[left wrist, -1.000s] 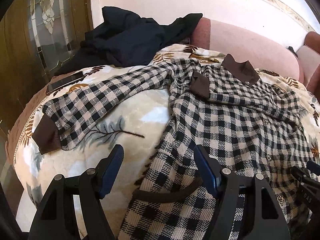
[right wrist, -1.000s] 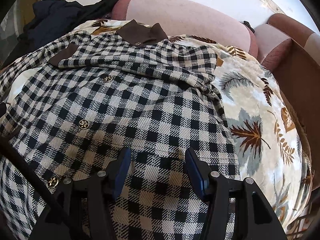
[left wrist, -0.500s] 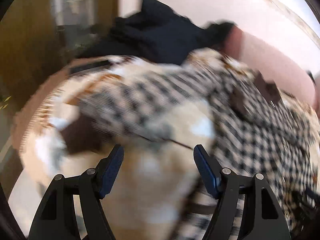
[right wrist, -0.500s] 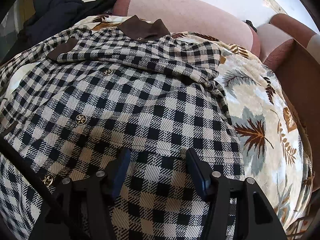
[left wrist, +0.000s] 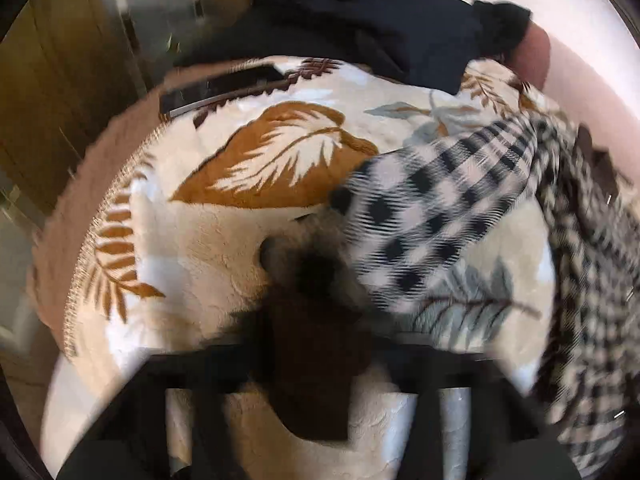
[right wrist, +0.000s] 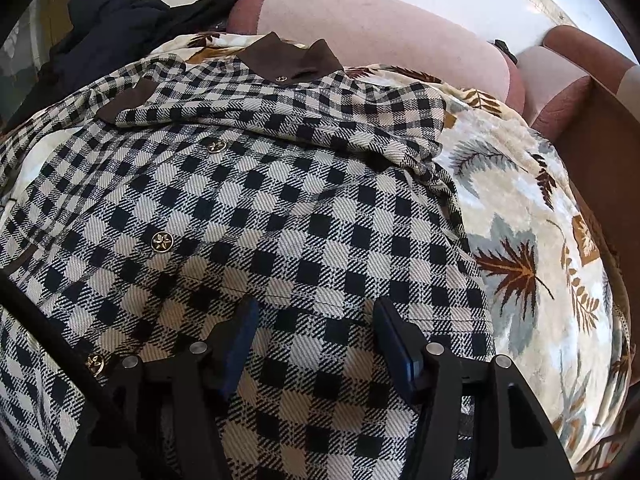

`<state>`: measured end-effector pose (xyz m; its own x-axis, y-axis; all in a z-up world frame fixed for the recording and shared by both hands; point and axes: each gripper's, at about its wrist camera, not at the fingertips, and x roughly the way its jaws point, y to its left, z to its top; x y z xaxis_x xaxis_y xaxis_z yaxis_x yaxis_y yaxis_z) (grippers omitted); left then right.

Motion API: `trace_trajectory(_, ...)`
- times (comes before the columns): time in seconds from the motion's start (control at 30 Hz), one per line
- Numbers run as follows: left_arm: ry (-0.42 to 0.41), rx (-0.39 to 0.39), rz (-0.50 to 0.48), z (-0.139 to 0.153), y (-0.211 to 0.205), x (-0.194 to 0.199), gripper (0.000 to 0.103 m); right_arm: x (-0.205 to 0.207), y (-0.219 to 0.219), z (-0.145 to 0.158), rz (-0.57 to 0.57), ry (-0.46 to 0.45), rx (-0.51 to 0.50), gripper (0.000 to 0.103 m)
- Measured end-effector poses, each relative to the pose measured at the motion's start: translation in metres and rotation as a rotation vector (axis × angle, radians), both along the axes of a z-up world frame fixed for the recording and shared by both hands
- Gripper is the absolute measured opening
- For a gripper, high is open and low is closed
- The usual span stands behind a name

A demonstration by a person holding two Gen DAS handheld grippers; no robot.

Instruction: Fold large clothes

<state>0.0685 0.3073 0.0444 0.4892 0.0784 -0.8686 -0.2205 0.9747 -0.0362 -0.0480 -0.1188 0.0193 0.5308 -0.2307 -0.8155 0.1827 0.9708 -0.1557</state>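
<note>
Leaf-print blanket (left wrist: pixel 208 248) covers the work surface in both views; cream ground, brown and grey-blue leaves. My left wrist view is heavily motion-blurred. At its far left I see a wooden panel (left wrist: pixel 44 92). A dark flat object (left wrist: pixel 218 90) lies on the blanket near the back edge; too blurred to identify. Behind it sits a dark garment pile (left wrist: pixel 380 20) against the pink sofa back (right wrist: pixel 380 36).

Left gripper (left wrist: pixel 316 344): fingers smeared out by blur. A brown cuff (left wrist: pixel 316 376) sits in the middle of the frame where the fingertips should be, with the checked sleeve (left wrist: pixel 432 216) running up and right from it toward the body of the checked shirt (right wrist: pixel 256 216). I cannot tell whether the jaws are closed on the cuff or apart.

Right wrist view is sharp. The shirt lies spread front-up on the blanket, brown collar (right wrist: pixel 292 56) toward the sofa back, gold flower buttons (right wrist: pixel 162 242) in a line down the left part of the frame. The other sleeve is folded across the chest, its brown cuff (right wrist: pixel 128 100) at upper left. Right gripper (right wrist: pixel 316 344) is low over the lower shirt panel, blue-padded fingers (right wrist: pixel 394 344) spread apart, nothing between them but the fabric below. Bare blanket shows at the right, then a brown armrest (right wrist: pixel 592 120).
</note>
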Motion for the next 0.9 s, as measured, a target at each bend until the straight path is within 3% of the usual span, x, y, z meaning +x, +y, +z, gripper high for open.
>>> trace_trajectory(0.07,-0.042,-0.034,0.023,0.019,0.013,0.003,0.010,0.000,0.001,0.000,0.001,-0.003,-0.002,0.064)
trace_trajectory(0.23,-0.186,0.022,0.116,0.108,0.050,0.019,0.010,0.000,0.001,-0.001,0.004,-0.005,-0.004,0.064)
trace_trajectory(0.4,-0.204,0.057,0.123,0.151,0.041,0.035,0.007,0.001,0.000,-0.002,0.000,-0.003,0.000,0.064)
trace_trajectory(0.47,-0.199,0.011,0.096,0.153,0.030,0.040,0.007,0.001,0.000,-0.001,0.001,-0.003,0.000,0.064)
trace_trajectory(0.5,-0.191,-0.049,0.060,0.155,0.016,0.040,0.007,0.001,0.000,-0.001,-0.001,-0.002,0.003,0.064)
trace_trajectory(0.7,-0.146,-0.174,-0.159,0.150,-0.088,0.058,0.007,0.001,-0.017,0.012,-0.030,-0.014,0.159,0.064)
trace_trajectory(0.9,-0.079,-0.279,-0.374,0.121,-0.240,0.073,0.007,-0.006,-0.062,0.030,-0.123,-0.069,0.311,0.064)
